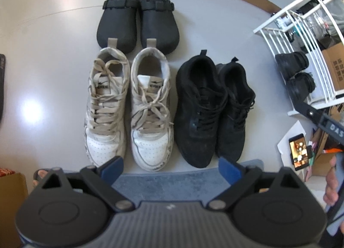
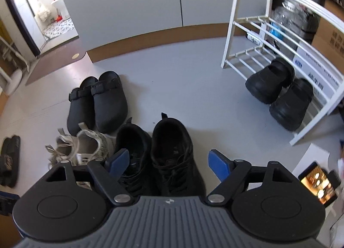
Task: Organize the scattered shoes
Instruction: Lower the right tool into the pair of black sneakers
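Three pairs stand side by side on the grey floor: black clogs (image 1: 137,20) at the back, white laced sneakers (image 1: 126,106) and black sneakers (image 1: 212,106) in front. My left gripper (image 1: 169,167) hovers open above the toes of the white and black pairs, holding nothing. My right gripper (image 2: 168,160) is open low over the black sneakers (image 2: 174,153). Its left finger (image 2: 118,159) sits above the left black shoe, and the right black shoe lies between the fingers untouched. The white sneakers (image 2: 86,147) and black clogs (image 2: 96,101) lie to the left.
A white shoe rack (image 2: 236,33) at the right holds another pair of black clogs (image 2: 279,93) on its bottom shelf. A lit phone (image 2: 318,183) lies on paper nearby. Black slides (image 2: 9,159) sit far left. A blue mat (image 1: 172,185) lies beneath my left gripper.
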Demonstrator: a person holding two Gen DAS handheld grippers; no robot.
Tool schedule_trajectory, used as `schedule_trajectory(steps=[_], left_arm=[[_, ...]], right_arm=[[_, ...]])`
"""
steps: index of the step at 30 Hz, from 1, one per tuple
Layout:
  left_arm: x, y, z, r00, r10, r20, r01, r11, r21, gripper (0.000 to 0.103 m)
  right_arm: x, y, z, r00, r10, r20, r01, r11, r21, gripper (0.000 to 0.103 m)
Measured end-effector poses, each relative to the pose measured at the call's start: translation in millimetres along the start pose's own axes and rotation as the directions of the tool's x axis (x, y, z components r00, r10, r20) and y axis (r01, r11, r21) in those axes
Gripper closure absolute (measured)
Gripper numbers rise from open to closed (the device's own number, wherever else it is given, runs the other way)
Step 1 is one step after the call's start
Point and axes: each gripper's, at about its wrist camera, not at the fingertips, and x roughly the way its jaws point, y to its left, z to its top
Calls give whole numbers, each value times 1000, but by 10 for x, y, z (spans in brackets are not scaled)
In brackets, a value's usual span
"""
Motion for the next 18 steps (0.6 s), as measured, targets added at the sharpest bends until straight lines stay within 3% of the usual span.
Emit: schedule_trajectory(steps=[6,12,18], left_arm=[[82,71,11,1000,-16,-7,15,999,-49,6],[93,71,29,999,-41,-17,39,997,-61,6],[156,49,93,999,-34,-29,32,997,-71,6]], right_arm=[[244,1,-154,999,38,-15,-37,998,42,18],[447,92,-402,999,37,-30,-38,999,-15,18],[899,239,-421,999,30,17,-29,997,-69,20]])
